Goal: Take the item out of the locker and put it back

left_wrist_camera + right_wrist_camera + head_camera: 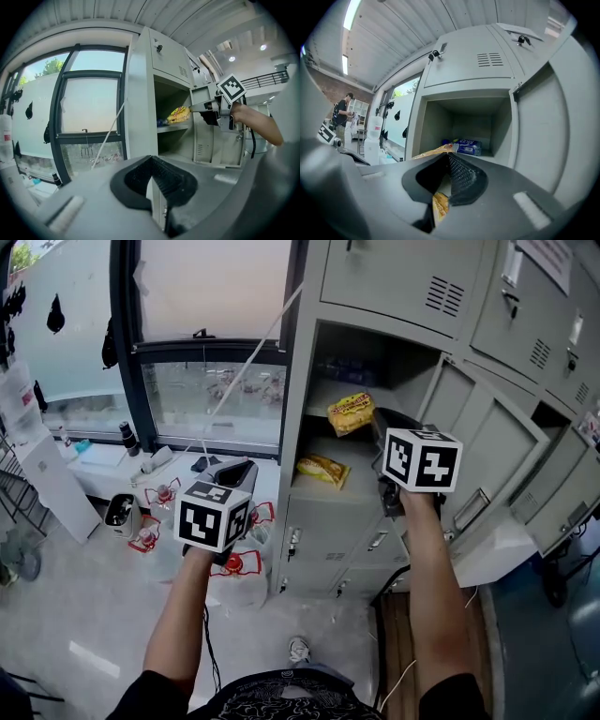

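The grey locker [309, 381] stands open, its door [492, 451] swung out to the right. My right gripper [379, 425] is shut on a yellow snack packet [351, 412], held at the mouth of the upper compartment just above its shelf. In the right gripper view the yellow snack packet [439, 206] is pinched between the jaws of my right gripper [443, 187]. A blue packet [467, 146] lies at the back of that shelf. A second yellow packet [322, 470] lies on the shelf below. My left gripper [236, 472] hangs shut and empty, left of the locker.
Closed lockers [403, 277] surround the open one, above, below and to the right. A window [211, 324] and a white table [103, 465] are on the left. Water bottles with red handles [234, 568] stand on the floor under my left gripper. A person [344, 115] stands far off.
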The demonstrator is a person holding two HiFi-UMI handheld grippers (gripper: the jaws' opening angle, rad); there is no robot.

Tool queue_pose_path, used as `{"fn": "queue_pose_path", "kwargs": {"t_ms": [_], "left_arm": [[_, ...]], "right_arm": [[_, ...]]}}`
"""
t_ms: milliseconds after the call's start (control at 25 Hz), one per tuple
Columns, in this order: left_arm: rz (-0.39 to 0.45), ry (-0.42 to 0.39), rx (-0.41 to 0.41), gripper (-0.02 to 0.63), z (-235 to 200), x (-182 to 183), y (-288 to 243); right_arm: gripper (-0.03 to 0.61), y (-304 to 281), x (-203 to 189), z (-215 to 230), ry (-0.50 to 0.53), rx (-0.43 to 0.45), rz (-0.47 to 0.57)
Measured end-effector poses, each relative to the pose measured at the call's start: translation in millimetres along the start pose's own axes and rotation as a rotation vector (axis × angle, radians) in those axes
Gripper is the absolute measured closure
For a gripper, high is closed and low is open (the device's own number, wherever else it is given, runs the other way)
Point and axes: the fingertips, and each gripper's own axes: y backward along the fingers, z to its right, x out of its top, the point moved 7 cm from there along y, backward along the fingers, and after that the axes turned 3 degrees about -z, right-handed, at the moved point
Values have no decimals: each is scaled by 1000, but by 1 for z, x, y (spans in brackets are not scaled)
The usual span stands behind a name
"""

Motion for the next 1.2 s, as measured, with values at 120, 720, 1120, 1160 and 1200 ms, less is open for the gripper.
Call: {"fn": "queue_pose_path", "kwargs": {"t_ms": [120, 720, 1120, 1160, 1200], "left_arm": [[-9, -2, -17, 614, 8, -7, 8], [-40, 12, -56, 614, 29, -37, 29], [-91, 3, -85, 614, 44, -53, 8], [-97, 1, -89, 614, 46, -54, 5], [-102, -1, -93, 614, 48, -56, 1]], "right_arm": [[549, 15, -5, -6, -4, -10, 3], [549, 51, -46, -21, -84, -56, 5], [549, 36, -84, -10, -196, -116, 47], [549, 34, -88, -8, -206, -121, 53], [549, 32, -91, -6, -217, -126, 59]]}}
